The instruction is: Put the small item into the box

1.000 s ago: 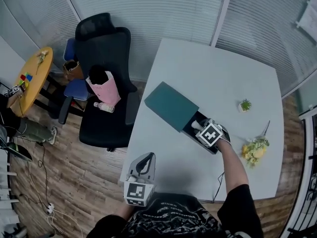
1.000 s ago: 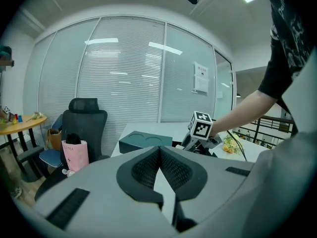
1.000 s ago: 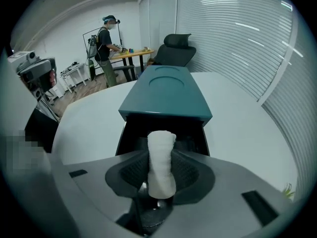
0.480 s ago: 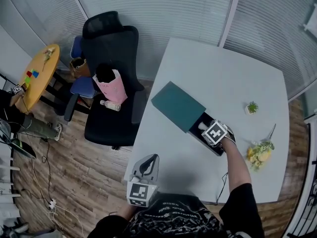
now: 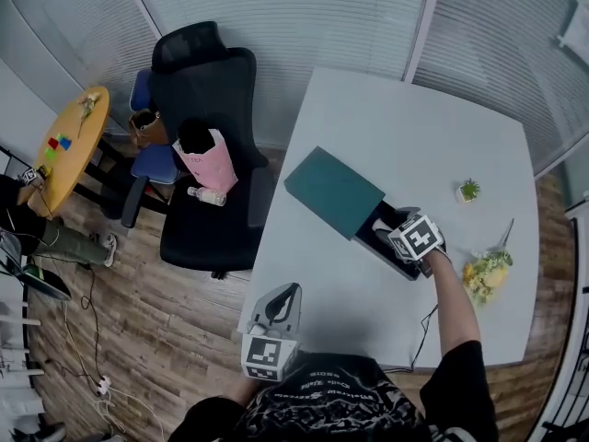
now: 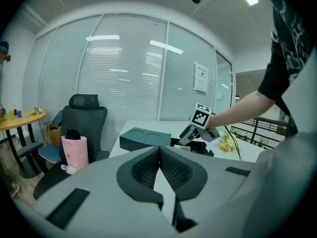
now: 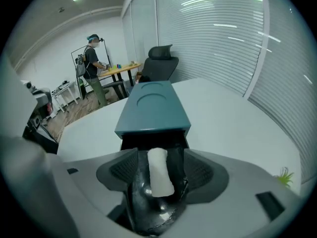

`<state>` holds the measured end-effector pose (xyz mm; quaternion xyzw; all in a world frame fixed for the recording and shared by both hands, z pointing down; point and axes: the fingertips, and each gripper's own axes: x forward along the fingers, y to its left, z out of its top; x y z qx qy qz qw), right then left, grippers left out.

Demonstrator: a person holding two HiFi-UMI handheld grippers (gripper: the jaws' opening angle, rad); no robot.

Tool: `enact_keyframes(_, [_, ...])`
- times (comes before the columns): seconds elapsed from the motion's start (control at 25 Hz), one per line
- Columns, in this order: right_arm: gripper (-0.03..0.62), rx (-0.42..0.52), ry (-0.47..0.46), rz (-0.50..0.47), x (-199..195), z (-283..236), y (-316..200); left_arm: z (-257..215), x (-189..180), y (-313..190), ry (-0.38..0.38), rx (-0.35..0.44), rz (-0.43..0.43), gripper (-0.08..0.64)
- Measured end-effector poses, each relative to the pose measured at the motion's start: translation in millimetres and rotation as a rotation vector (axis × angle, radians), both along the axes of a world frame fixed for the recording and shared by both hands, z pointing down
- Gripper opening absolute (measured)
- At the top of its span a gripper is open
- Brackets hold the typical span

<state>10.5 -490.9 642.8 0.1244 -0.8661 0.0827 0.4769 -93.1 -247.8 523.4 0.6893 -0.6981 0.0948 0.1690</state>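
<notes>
A teal box lies on the white table, its black drawer pulled out toward me. My right gripper hovers over that drawer. In the right gripper view a small white roll lies inside the drawer, between the jaws of the right gripper, with a gap on each side. Those jaws are opening and do not press on it. The teal box is straight ahead. My left gripper is held off the table's near-left corner, jaws shut and empty, also seen as the left gripper.
A black office chair with a pink bag stands left of the table. A tiny potted plant and yellow flowers sit on the table's right side. A yellow round table is far left. A person stands in the background.
The right gripper has shifted a little to the right along the drawer. The left gripper has stayed where it was.
</notes>
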Motion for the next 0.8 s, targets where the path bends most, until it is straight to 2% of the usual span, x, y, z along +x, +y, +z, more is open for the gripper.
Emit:
enact_keyframes(0.2, [0.296,0.06,-0.109,0.049,-2.4,-49.8,1.8,-3.5,9.9,-5.0,0.03,0.027,0.054,0.017])
enact_keyframes(0.4, [0.29,0.161,-0.215,0.135,3.5,-105.0,10.0,-9.5,25.0,-10.2,0.042,0.057,0.134,0.017])
enact_keyframes(0.52, [0.288,0.206,-0.298,0.186,12.2,-138.1,23.4,-8.8,34.7,-11.5,0.056,0.066,0.177,0.017])
enact_keyframes(0.8, [0.285,0.295,-0.427,0.316,40.1,-190.0,69.0,-18.3,56.5,-15.4,0.101,0.094,0.286,0.017])
